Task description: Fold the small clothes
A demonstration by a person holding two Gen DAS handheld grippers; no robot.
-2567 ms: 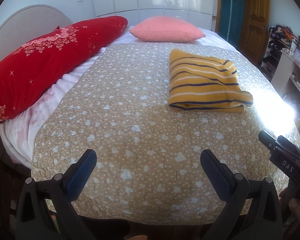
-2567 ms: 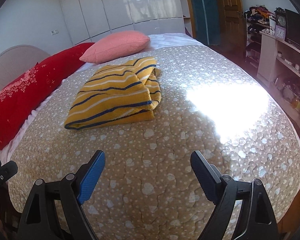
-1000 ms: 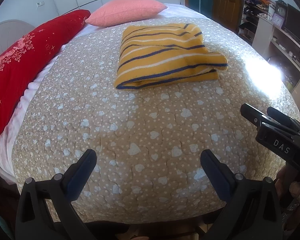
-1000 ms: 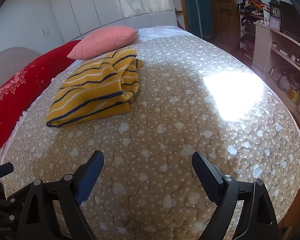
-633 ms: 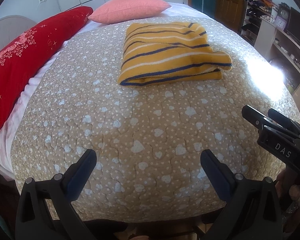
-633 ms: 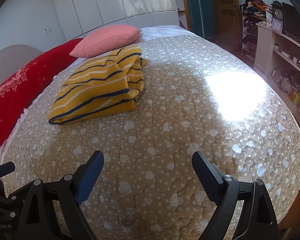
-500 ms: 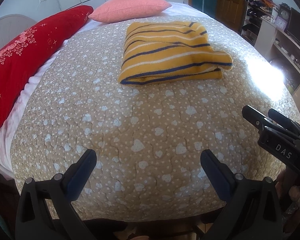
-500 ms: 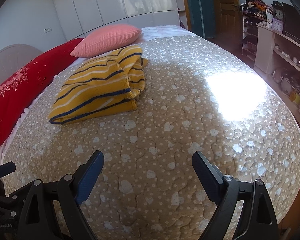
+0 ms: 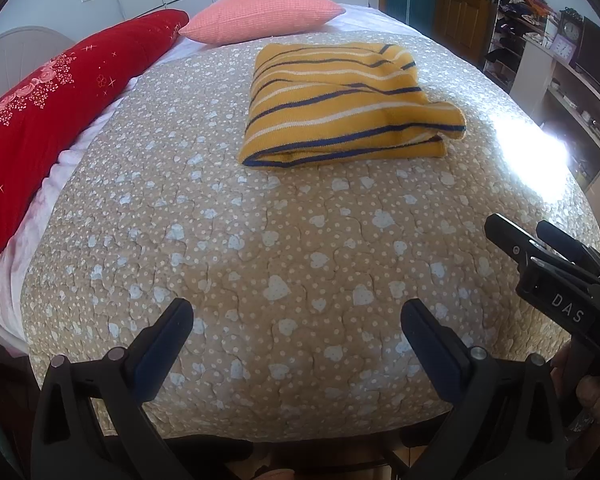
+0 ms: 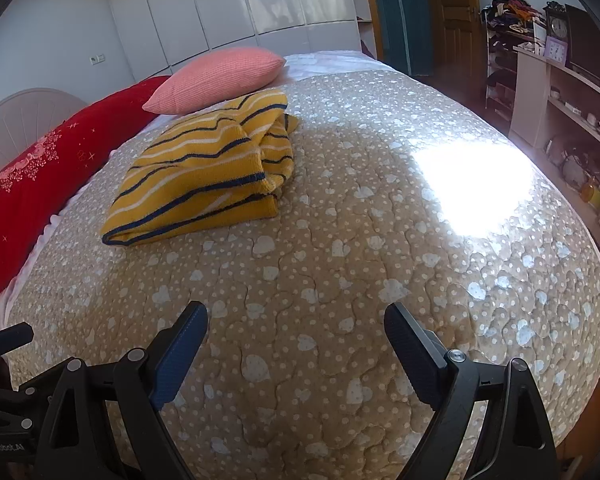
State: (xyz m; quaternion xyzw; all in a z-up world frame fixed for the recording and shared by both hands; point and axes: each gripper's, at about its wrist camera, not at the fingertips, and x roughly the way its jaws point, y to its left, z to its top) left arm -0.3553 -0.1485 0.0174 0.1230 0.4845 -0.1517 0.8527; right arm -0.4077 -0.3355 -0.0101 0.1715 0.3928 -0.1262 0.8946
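**Folded sweater on the bed**

While the left hand-held gripper (image 9: 296, 322) gapes wide and empty, the striped sweater (image 9: 348, 104) lies folded on the bed (image 9: 260, 240). From the right view, the right hand-held gripper (image 10: 296, 326) hangs equally wide, well short of it.

Both tongs, L (image 9: 296, 328) & R (image 10: 296, 330), gape wide, prob. holding nothing.

Bed (image 9: 284, 240) covered by a tan quilt (image 10: 340, 280) dotted with white hearts, a bright sun patch on its right side. Lying folded on the quilt toward the far end, a yellow striped sweater (image 9: 340, 104). Beyond it, a pink pillow (image 9: 260, 14) on the white sheet (image 9: 52, 184). Along the left edge, a long red pillow (image 9: 44, 112) beside the headboard (image 10: 28, 120)
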